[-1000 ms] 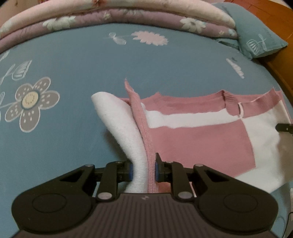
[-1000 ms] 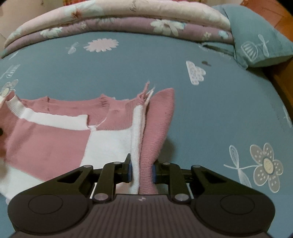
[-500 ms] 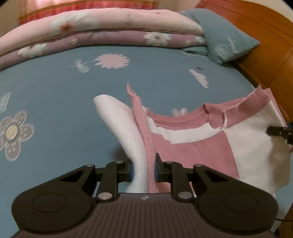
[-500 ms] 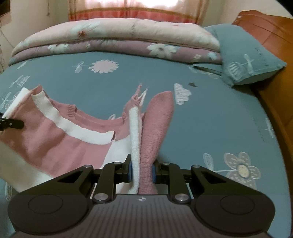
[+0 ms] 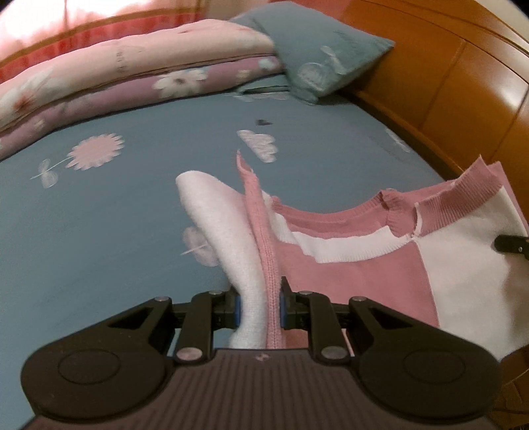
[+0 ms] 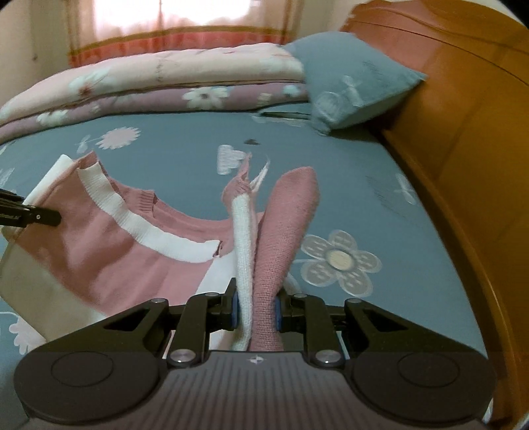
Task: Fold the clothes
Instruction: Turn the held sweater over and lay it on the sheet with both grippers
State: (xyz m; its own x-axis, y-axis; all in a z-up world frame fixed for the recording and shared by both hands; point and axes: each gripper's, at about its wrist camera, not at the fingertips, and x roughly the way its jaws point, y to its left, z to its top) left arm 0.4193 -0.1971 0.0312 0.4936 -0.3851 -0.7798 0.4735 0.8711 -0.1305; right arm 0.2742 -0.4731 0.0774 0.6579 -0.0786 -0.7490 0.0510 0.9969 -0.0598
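Sweater: hung stretched above the bed.
Left tool: clenched on sweater.
Right tool: clenched on sweater.

Bed: teal-blue sheet printed with pale flowers, clouds and dragonflies.
Headboard: glossy orange-brown wooden headboard along the right edge, panelled, with bright reflections.
Pillow: teal pillow leaning against the headboard.
Bedding: folded quilts at the far end, pale pink over mauve, both floral.
Window: pink curtain with a red band, backlit.
Wall: cream, far left.
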